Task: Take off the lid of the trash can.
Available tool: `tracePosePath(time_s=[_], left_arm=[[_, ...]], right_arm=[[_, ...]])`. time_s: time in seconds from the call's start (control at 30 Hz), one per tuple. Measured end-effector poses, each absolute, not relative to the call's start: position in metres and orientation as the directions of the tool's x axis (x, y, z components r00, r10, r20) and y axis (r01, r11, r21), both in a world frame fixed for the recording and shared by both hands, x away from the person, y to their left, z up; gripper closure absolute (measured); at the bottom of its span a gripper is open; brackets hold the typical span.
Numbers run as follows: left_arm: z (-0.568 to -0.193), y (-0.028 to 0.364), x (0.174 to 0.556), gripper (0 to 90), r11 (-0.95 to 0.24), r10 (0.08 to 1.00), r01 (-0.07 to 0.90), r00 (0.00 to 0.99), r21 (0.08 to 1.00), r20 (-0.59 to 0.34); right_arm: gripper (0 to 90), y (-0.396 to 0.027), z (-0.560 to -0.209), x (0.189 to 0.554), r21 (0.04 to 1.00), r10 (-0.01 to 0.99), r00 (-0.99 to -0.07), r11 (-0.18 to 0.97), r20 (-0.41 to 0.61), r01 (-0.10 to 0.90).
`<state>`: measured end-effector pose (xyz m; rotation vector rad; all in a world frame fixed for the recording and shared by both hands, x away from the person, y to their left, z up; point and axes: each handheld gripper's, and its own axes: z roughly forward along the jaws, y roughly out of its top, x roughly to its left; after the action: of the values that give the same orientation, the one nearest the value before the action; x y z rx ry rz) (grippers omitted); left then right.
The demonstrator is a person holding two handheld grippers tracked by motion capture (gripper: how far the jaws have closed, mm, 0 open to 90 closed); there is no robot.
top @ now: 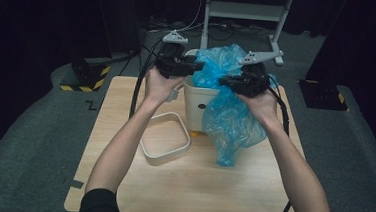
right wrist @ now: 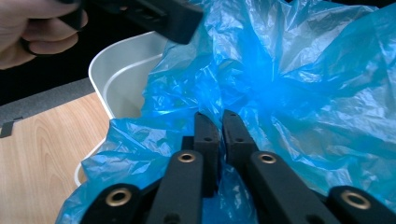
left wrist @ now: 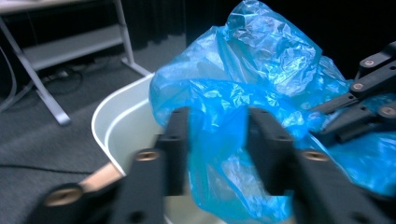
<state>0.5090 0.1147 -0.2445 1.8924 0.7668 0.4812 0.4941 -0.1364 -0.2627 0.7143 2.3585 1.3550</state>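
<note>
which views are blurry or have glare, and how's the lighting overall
High view: lit table, dark surroundings. Left gripper view: the left gripper is motion-blurred, with glare on the blue bag. Right gripper view: sharp; the bag glows brightly above the right gripper.

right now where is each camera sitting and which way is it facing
High view: fixed above the person's side, looking forward and down at the table; both forearms, left gripper and right gripper show.
Left gripper view: rides the left gripper, looking along its black jaws at the blue plastic bag over the white bin.
Right gripper view: rides the right gripper, jaws pinching the bag; a hand shows.
Both gripper views share bag and bin.
</note>
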Motion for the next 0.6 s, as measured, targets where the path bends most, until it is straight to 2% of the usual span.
tracePosePath(time_s=[0.07, 0.17, 0.23, 0.43, 0.6], left_arm=[[-0.246, 0.113, 0.511, 77.8, -0.325, 0.693, 0.305, 0.721, 0.895, 0.006], [-0.250, 0.111, 0.512, 85.2, -0.370, 0.699, 0.312, 0.714, 0.875, 0.041], [-0.251, 0.111, 0.513, 88.3, -0.390, 0.701, 0.315, 0.710, 0.865, 0.058], [-0.254, 0.108, 0.515, 89.8, -0.419, 0.706, 0.330, 0.705, 0.846, 0.075], [-0.257, 0.108, 0.519, 89.8, -0.415, 0.713, 0.348, 0.699, 0.841, 0.063]], right_arm=[[82.8, -0.137, -0.262, 0.493, 0.870, 0.570, -0.820, 0.426, -0.045, 0.248], [78.3, -0.138, -0.261, 0.491, 0.875, 0.572, -0.819, 0.420, -0.048, 0.242], [72.3, -0.140, -0.259, 0.490, 0.880, 0.577, -0.816, 0.410, -0.046, 0.240], [55.3, -0.151, -0.250, 0.484, 0.913, 0.617, -0.785, 0.352, -0.061, 0.206], [49.0, -0.165, -0.241, 0.477, 0.925, 0.658, -0.749, 0.328, -0.078, 0.193]])
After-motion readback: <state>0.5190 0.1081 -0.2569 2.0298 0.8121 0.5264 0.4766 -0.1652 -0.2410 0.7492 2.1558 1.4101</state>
